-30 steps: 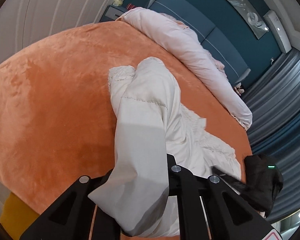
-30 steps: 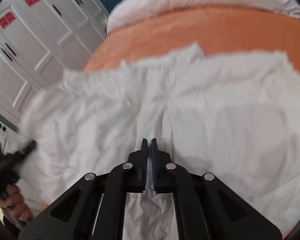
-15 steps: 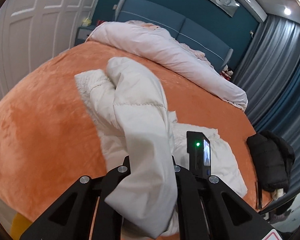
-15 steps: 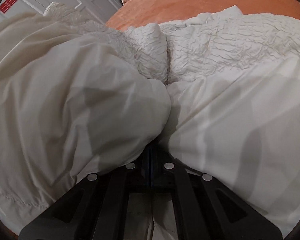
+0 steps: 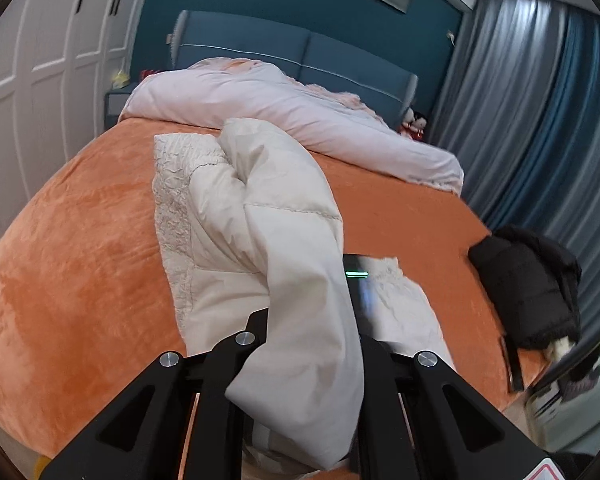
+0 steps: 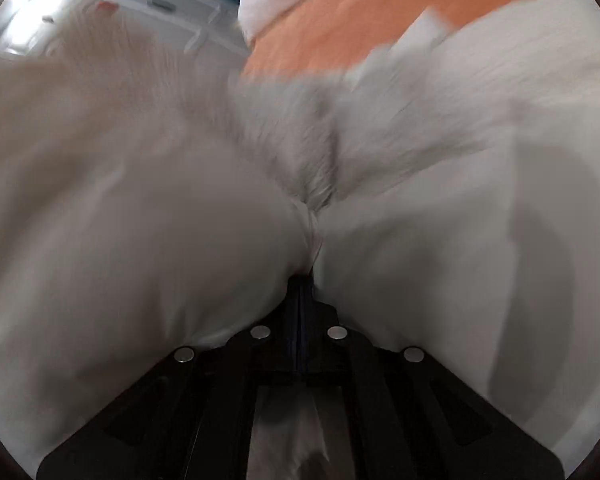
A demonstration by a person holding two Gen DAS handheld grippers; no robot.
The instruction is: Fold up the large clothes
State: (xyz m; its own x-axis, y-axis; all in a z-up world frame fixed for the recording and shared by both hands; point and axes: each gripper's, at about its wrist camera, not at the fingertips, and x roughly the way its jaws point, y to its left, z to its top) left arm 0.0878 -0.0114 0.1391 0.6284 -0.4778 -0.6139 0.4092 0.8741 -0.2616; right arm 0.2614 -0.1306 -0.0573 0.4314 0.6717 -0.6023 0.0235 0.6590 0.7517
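Note:
A large cream padded jacket (image 5: 236, 216) lies on the orange bed cover (image 5: 80, 248). My left gripper (image 5: 312, 320) is shut on its sleeve (image 5: 300, 280), which drapes over the fingers and hangs down in front. The right gripper's body with a green light (image 5: 358, 280) shows just right of the sleeve. In the right wrist view the jacket (image 6: 140, 220) fills the frame, blurred. My right gripper (image 6: 302, 284) is shut on a pinched fold of it; fabric bulges on both sides of the fingers.
A pale pink duvet (image 5: 284, 120) lies rolled along the head of the bed by the blue headboard (image 5: 300, 56). A black jacket (image 5: 528, 284) lies at the bed's right edge by grey curtains (image 5: 540, 100). White wardrobe doors (image 5: 40, 60) stand left.
The left gripper has lifted and tilted up with the sleeve, showing more of the room. The right gripper has pulled its fold along; the jacket bunches up around it.

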